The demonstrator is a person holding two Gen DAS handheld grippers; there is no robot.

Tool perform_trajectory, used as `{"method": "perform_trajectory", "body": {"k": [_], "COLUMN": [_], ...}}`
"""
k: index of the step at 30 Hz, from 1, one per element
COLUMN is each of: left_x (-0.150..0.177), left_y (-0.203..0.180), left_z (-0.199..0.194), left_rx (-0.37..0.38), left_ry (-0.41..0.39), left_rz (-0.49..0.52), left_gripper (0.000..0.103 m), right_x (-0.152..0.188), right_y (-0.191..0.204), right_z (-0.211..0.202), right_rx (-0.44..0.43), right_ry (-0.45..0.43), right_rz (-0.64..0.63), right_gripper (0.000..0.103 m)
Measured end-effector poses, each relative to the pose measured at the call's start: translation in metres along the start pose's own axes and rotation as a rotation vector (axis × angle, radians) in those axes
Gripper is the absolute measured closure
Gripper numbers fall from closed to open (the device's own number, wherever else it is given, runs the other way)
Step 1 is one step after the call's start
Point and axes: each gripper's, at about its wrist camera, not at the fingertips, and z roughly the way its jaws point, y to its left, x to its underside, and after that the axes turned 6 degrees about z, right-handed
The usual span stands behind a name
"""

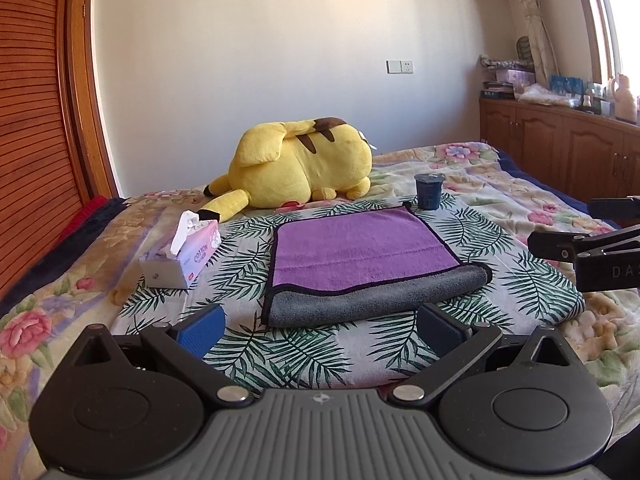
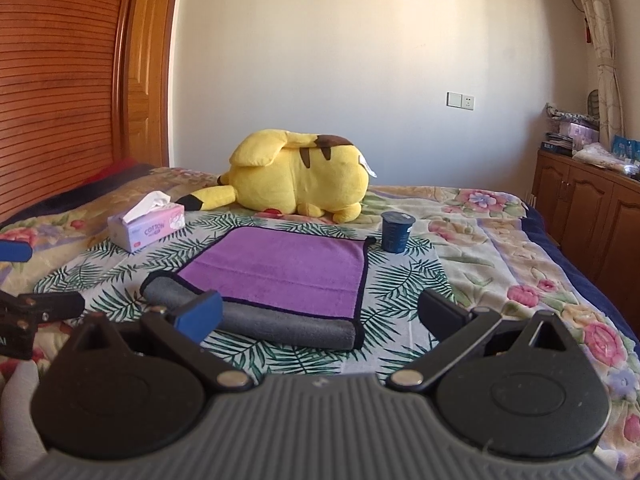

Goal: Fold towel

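Nearest my left-wrist camera is the left hand-held gripper (image 1: 320,330), its two blue-padded fingers spread wide apart with nothing between them; the right hand-held gripper (image 2: 318,314) reads the same in its own view, fingers apart and holding nothing. I count one towel (image 1: 360,254), purple on top and grey underneath with a dark border, lying flat on the leaf-print cloth (image 1: 280,352) that covers the middle of the bed (image 1: 520,192). Its near edge is rolled back on itself, showing a grey band (image 2: 280,326) along the front; the far corners lie flat. I count one tissue box (image 1: 182,258) to the left of the towel, apart from it, one dark cup (image 1: 429,191) just beyond the far right corner, and one yellow plush toy (image 1: 300,160) behind, well clear of the far edge. Both hand-held grippers hover short of the rolled near edge, not touching it. Open leaf-print cloth shows along the towel's left, right and near sides.
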Motion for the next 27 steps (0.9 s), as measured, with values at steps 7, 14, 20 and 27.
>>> {"method": "perform_trajectory", "body": {"k": [7,14,20,27], "left_x": [-0.005,-0.011,-0.013,-0.015], "left_y": [0.004,0.008,0.013,0.020], "left_z": [0.017,0.034,0.050,0.074], "left_rx": [0.011,0.011,0.030,0.054], "left_ry": [0.035,0.050,0.065,0.087], "left_rz": [-0.006,-0.004,-0.005,-0.017], "left_gripper": [0.016,0.016,0.016,0.016], "right_x": [-0.001,-0.002,-0.004,-0.006], "right_y": [-0.001,-0.002,-0.006,-0.009], "right_z": [0.013,0.032,0.049,0.068], "right_rx": [-0.018,-0.031,-0.028,-0.029], "right_ry": [0.033,0.061,0.087,0.108], "right_rz": [0.005,-0.009,-0.005,-0.006], "right_gripper": [0.000,0.000,0.000,0.000]}}
